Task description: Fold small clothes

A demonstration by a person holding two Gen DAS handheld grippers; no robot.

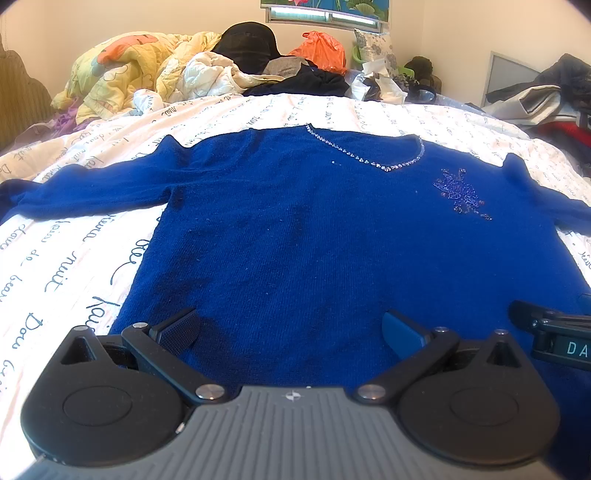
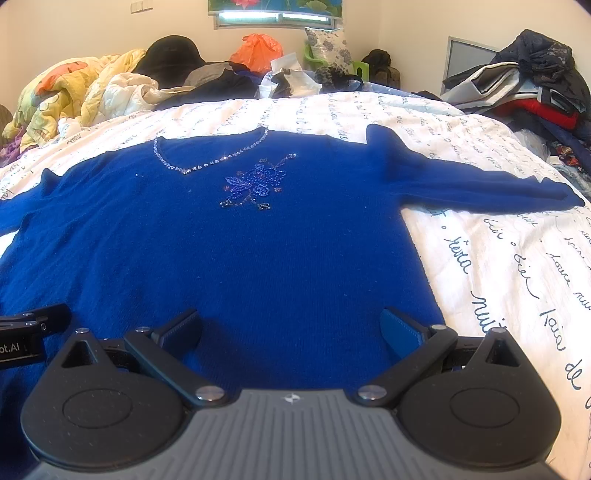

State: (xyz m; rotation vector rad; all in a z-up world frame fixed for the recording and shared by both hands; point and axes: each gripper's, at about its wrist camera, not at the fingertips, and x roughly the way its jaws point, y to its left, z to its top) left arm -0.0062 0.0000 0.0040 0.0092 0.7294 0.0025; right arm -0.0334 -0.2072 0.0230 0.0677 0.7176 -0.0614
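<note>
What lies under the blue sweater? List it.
The blue sweater lies flat on a white bedspread printed with dark handwriting, which shows all around it. Whatever is beneath the sweater's body is covered, so anything else there cannot be seen.

Daylight enters through the window (image 1: 325, 14) at the far wall and leaves the room bright and evenly lit. The white bedspread (image 1: 74, 258) is nearly washed out at the left edge. Soft shadows lie under each claw on the blue sweater (image 2: 258, 251). Fisheye distortion bows the bed, and the corners vignette dark. Focus is fairly sharp throughout.
</note>
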